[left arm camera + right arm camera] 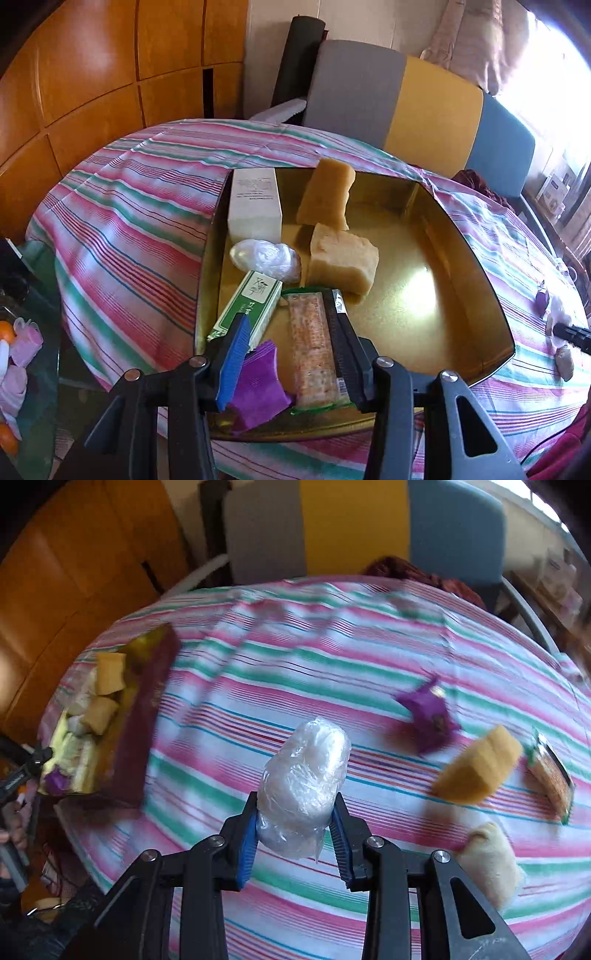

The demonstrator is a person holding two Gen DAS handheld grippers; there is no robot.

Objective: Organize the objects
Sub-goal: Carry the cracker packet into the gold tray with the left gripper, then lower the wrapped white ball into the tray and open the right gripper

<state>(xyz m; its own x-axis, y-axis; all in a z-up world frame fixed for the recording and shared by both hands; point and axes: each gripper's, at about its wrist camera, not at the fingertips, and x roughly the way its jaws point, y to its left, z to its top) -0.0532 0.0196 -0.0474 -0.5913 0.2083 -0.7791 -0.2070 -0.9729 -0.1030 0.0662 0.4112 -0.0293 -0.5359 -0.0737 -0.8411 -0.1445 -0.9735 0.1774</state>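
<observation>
A gold tin on the striped tablecloth holds a white box, two yellow sponge blocks, a plastic-wrapped lump, a green-and-white box, a cracker packet and a purple wrapper. My left gripper is open above the tin's near end, straddling the packet and the wrapper. My right gripper is shut on another plastic-wrapped lump, lifted over the cloth. The tin lies to its left.
Loose on the cloth to the right lie a purple wrapper, a yellow sponge, a cracker packet and a cream lump. A grey, yellow and blue chair back stands behind the table. Wooden cabinets line the left.
</observation>
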